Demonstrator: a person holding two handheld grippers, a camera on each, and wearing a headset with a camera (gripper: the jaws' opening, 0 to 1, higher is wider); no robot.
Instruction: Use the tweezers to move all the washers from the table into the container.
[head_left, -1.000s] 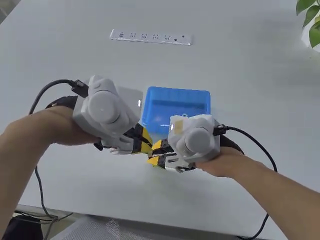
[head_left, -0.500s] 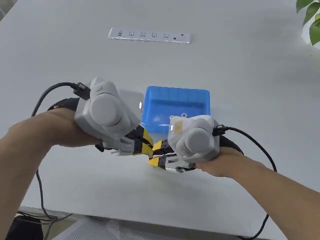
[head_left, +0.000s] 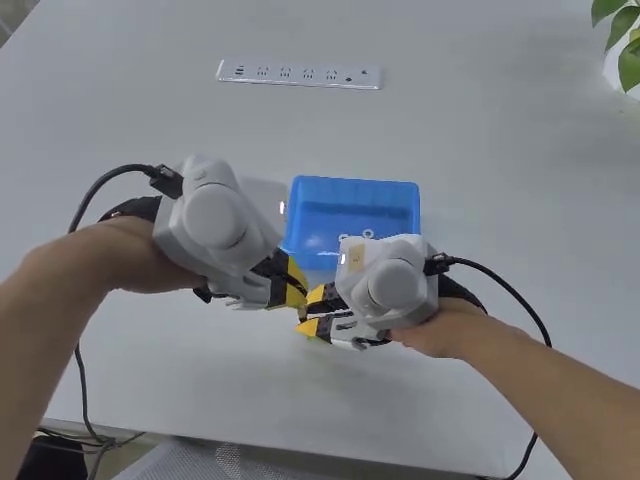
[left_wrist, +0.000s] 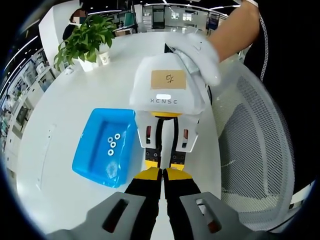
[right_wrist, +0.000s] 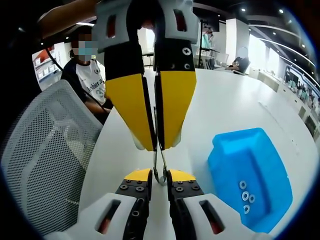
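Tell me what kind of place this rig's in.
Probably an open-plan office or lab: a white workbench with a power strip on it, a mesh office chair alongside, and a potted plant.

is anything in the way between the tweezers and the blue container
Nothing visible. The tweezers are pinched between the left hand-held gripper and the right hand-held gripper. Bare table lies between them and the open blue container, which holds washers.
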